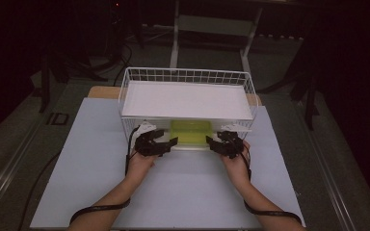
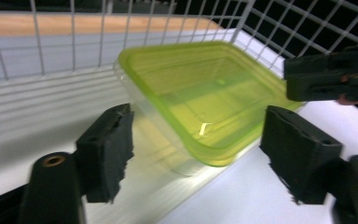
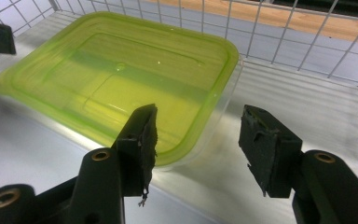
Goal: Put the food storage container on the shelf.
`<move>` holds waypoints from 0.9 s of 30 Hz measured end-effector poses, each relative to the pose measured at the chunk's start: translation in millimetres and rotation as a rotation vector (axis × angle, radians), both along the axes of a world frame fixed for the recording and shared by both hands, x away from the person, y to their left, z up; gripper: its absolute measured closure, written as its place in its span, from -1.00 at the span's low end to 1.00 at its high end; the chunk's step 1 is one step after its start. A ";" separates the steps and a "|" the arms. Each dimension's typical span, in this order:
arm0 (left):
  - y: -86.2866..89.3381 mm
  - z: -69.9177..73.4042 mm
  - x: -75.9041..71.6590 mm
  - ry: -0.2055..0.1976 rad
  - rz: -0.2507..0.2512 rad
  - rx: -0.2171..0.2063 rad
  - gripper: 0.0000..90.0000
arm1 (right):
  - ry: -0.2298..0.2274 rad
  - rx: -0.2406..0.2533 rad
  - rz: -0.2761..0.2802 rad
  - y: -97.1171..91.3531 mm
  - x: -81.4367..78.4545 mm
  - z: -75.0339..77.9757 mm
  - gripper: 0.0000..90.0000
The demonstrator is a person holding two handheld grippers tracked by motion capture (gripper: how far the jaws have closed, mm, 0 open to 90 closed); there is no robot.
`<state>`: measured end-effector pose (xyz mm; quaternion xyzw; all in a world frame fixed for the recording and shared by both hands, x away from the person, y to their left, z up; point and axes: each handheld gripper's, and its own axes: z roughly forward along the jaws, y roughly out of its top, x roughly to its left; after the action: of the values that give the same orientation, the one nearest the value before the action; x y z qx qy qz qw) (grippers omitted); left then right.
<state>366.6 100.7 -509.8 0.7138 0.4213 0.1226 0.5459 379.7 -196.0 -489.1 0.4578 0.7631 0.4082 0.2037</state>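
Note:
A clear plastic box with a lime-green lid (image 1: 189,132) (image 2: 200,93) (image 3: 116,70) lies under the white shelf of a wire basket (image 1: 125,91), at its front opening. My left gripper (image 1: 171,142) (image 2: 200,119) is at the box's left end, open, with a corner of the box between its pads and neither pad touching. At the box's right end my right gripper (image 1: 214,143) (image 3: 200,116) is also open, astride the other near corner without pressing on it. The left gripper view catches the right gripper (image 2: 331,77) at its upper right.
A flat white board (image 1: 185,98) covers the top of the basket. The basket stands at the far end of a pale mat (image 1: 86,159) on a wooden table (image 1: 101,91). Wire mesh walls (image 3: 307,42) close in the box's sides and back.

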 end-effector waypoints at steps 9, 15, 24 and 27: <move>2.8 1.9 -13.0 -0.060 -0.034 0.008 -0.78 | -0.049 0.007 0.017 -3.5 -17.5 4.4 -0.01; 1.5 4.9 -23.4 -0.065 -0.050 0.026 -0.95 | -0.072 0.026 0.039 -1.4 -32.1 12.3 0.01; 7.1 11.5 -47.3 -0.067 -0.104 0.004 -0.97 | -0.082 0.031 0.111 9.8 -49.8 12.9 0.47; 10.3 12.1 -56.9 -0.071 -0.097 -0.004 -0.97 | -0.083 0.025 0.137 14.2 -52.9 10.0 0.73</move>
<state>309.7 111.0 -497.7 0.7276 0.3668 0.1202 0.5672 326.8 -181.7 -479.1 0.3895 0.7784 0.4494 0.2011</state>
